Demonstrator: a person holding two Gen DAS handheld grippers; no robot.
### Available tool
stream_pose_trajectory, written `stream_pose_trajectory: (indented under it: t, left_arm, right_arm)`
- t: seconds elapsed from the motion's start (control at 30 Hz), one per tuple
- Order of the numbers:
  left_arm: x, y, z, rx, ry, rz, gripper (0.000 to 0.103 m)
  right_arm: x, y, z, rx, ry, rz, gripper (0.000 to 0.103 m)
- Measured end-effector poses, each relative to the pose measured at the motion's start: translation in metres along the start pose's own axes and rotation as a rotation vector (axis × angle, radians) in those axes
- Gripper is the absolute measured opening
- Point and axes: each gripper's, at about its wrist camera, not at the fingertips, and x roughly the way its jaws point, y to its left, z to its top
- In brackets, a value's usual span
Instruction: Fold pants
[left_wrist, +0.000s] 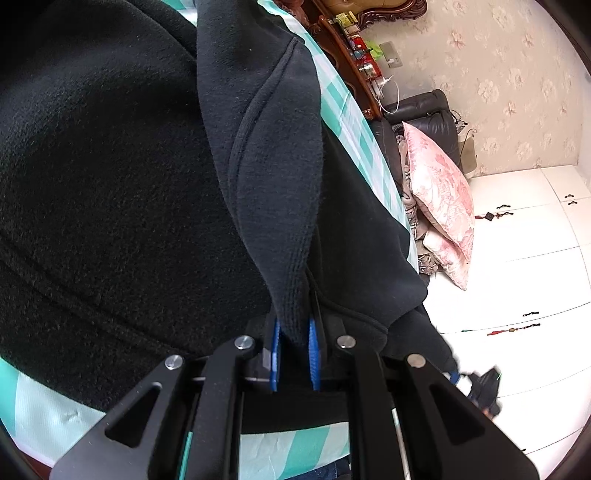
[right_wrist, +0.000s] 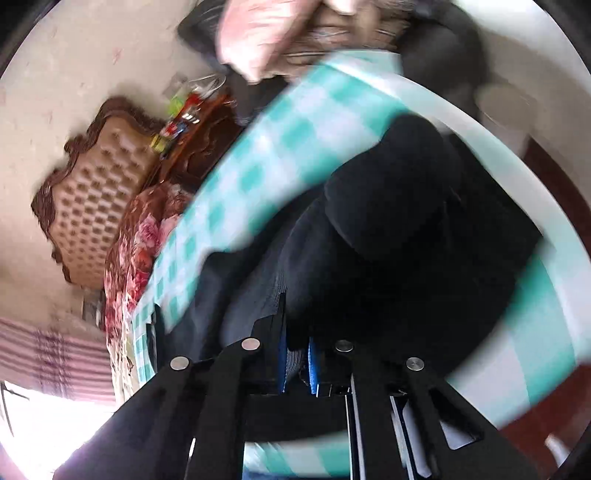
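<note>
Left gripper (left_wrist: 293, 343): clamped on a ribbed cuff of the black fleece pants (left_wrist: 110, 203).
Right gripper (right_wrist: 297, 354): blue pads pinch dark fabric at 6 o'clock.
Pants: spread over the teal checked sheet (left_wrist: 343, 107), 9 to 12 o'clock.
Risk: thick fleece may slip, or the sheet gets dragged along.

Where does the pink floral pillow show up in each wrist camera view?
Left wrist: the pink pillow leans at right of centre, beside the dark sofa.
Right wrist: the pink pillow sits blurred at the top edge, left of centre.
Shared landmark: the teal checked cloth under the black pants.
</note>
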Motion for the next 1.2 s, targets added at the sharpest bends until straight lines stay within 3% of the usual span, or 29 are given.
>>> stream_pose_trajectory:
  t: [0.1, 0.13, 0.2, 0.23, 0.3, 0.47, 0.53, 0.67, 0.77, 0.9, 1.07, 1.2]
  left_arm:
    - [0.001, -0.004, 0.001, 0.008, 0.000, 0.017, 0.013]
    - [0.001, -0.006, 0.001, 0.010, 0.000, 0.021, 0.013]
    - [-0.001, -0.008, 0.001, 0.011, -0.006, 0.024, 0.013]
    - [-0.001, -0.009, 0.002, 0.012, -0.013, 0.027, 0.013]
    - [-0.003, -0.009, 0.002, 0.008, -0.020, 0.025, 0.013]
    - [-0.004, -0.006, 0.005, 0.007, -0.028, 0.019, 0.013]
    - [-0.003, -0.007, 0.008, 0.011, -0.027, 0.015, 0.013]
    - [-0.001, -0.006, 0.012, 0.021, -0.025, 0.008, 0.013]
    - [0.002, -0.003, 0.013, 0.005, -0.021, 0.003, 0.011]
    - [-0.002, -0.005, 0.018, 0.001, -0.017, -0.008, 0.009]
    - [-0.022, -0.029, 0.018, 0.048, -0.056, -0.032, 0.008]
    - [-0.050, -0.045, 0.004, 0.073, -0.116, -0.020, 0.008]
  right_arm:
    - [0.010, -0.060, -0.020, 0.137, 0.077, 0.049, 0.015]
    - [0.011, -0.069, -0.023, 0.166, 0.080, 0.067, 0.035]
    - [0.005, -0.076, -0.023, 0.204, 0.043, 0.066, 0.061]
    - [-0.001, -0.076, -0.020, 0.204, 0.011, 0.084, 0.071]
    - [-0.010, -0.074, -0.012, 0.192, -0.032, 0.116, 0.077]
    - [0.002, -0.082, -0.002, 0.253, -0.015, 0.113, 0.077]
    - [0.004, -0.083, -0.002, 0.262, -0.023, 0.121, 0.060]
    - [0.004, -0.073, 0.009, 0.217, -0.039, 0.106, 0.053]
    - [0.005, -0.080, 0.015, 0.255, -0.014, 0.122, 0.043]
    - [-0.013, -0.044, 0.024, 0.100, -0.064, 0.090, 0.023]
    - [-0.050, 0.033, 0.034, -0.238, -0.205, 0.079, 0.021]
    - [-0.057, 0.039, 0.042, -0.322, -0.262, 0.111, 0.020]
